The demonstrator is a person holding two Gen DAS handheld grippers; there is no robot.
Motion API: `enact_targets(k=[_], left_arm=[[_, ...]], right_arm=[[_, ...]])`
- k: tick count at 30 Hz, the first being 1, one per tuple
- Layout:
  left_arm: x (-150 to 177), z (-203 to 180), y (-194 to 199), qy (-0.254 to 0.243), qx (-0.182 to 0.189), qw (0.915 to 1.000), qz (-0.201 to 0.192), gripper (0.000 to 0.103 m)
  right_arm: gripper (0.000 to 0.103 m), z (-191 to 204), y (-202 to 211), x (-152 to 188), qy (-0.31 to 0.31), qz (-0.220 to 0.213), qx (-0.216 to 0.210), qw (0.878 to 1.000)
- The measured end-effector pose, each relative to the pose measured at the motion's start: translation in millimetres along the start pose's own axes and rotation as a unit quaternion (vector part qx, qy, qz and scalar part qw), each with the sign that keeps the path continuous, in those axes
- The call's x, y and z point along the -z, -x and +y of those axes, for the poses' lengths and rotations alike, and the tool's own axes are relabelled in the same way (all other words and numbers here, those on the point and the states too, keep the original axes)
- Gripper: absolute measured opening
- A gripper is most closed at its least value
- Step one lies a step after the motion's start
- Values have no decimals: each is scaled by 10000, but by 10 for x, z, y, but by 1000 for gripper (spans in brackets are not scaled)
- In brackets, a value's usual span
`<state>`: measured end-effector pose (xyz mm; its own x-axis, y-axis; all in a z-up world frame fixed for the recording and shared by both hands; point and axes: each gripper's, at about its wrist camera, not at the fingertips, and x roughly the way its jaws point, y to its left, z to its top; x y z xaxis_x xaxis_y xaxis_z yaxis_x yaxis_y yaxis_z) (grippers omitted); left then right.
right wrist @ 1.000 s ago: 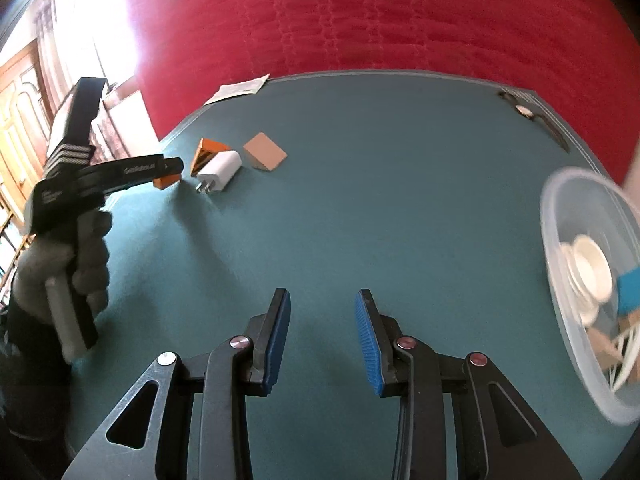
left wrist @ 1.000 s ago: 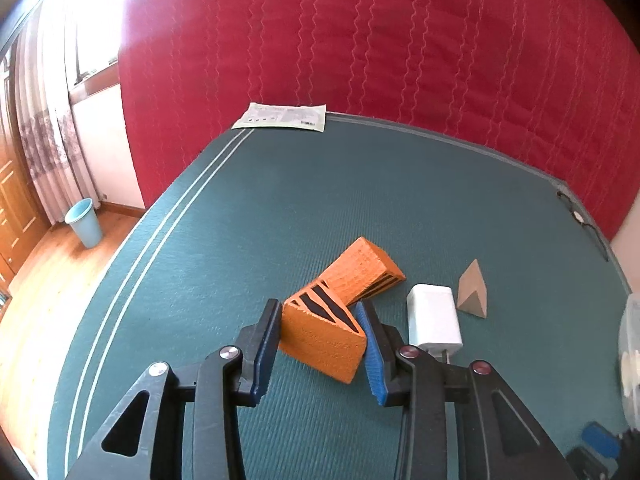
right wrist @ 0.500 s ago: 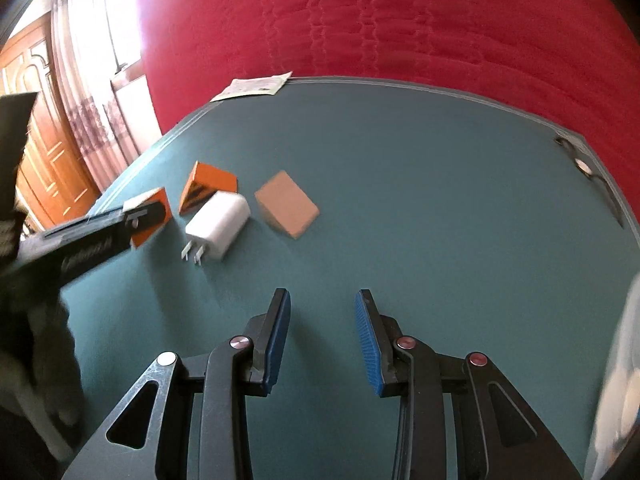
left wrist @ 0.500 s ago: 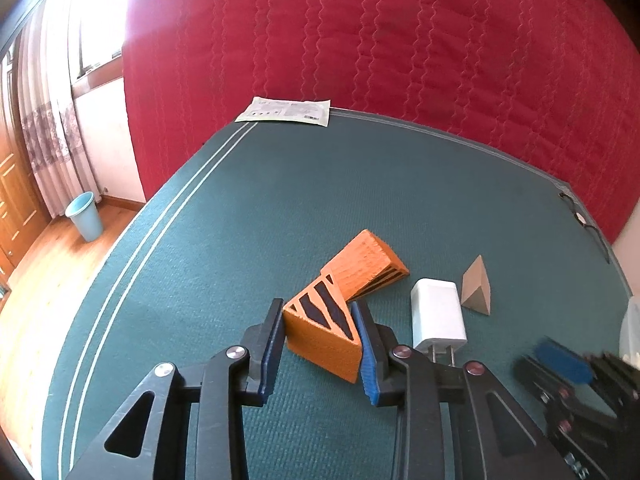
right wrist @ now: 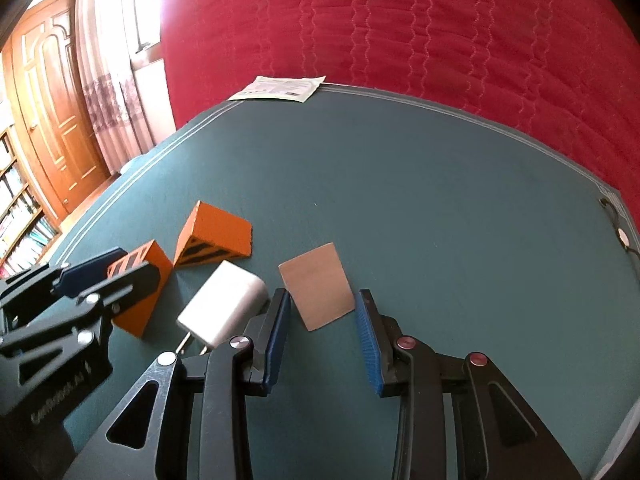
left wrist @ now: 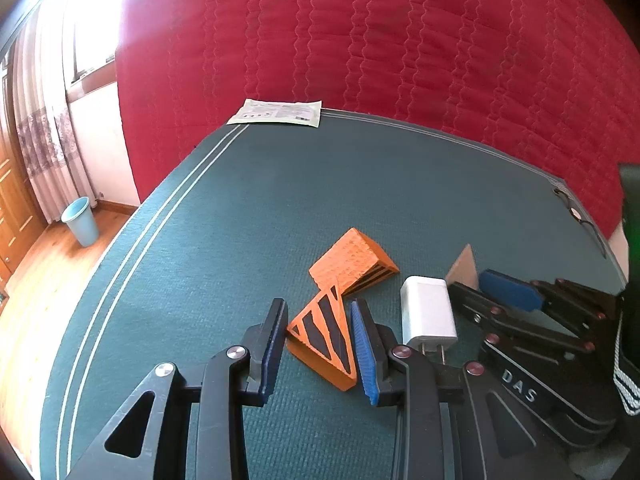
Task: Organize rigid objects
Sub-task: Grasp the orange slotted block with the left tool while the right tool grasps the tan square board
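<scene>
Between the left tool (left wrist: 319, 354) pads: orange wedge (left wrist: 325, 334) pinched, on the green worktop (left wrist: 224, 216) | right tool (right wrist: 322, 336) spread, empty | tan wedge (right wrist: 316, 286) lies dead ahead, right hand nearer

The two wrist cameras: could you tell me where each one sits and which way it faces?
Left wrist: on the left gripper, looking down along its fingers at the near orange wedge clamped between them; the right gripper shows alongside.
Right wrist: on the right gripper, angled down at the tan wedge between open fingers; the left gripper shows.
Shared: white charger, green table.
</scene>
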<state>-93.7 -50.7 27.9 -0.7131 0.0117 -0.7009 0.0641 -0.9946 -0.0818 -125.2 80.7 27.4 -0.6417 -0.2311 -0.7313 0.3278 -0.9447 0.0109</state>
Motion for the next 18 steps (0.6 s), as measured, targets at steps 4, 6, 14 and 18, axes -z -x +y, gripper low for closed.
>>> enact_targets(k=[4,6,14,18], left_arm=[[-3,-2,-7,-15,3,10000,2,35],[-6,-1,-8,-15,3,10000,-2,35],[-10,-1,-14,2,12,10000,10,35],[-10,-2,-18,3,20,10000,11,35]], right_arm=[[35,5,-47,-46,5,5,-64,10000],[35,3,-66,-71,24,9,-79,10000],[45,56,-109,-130,109,19,-90,9999],[45,62,-136,-160,61,13,-58,10000]])
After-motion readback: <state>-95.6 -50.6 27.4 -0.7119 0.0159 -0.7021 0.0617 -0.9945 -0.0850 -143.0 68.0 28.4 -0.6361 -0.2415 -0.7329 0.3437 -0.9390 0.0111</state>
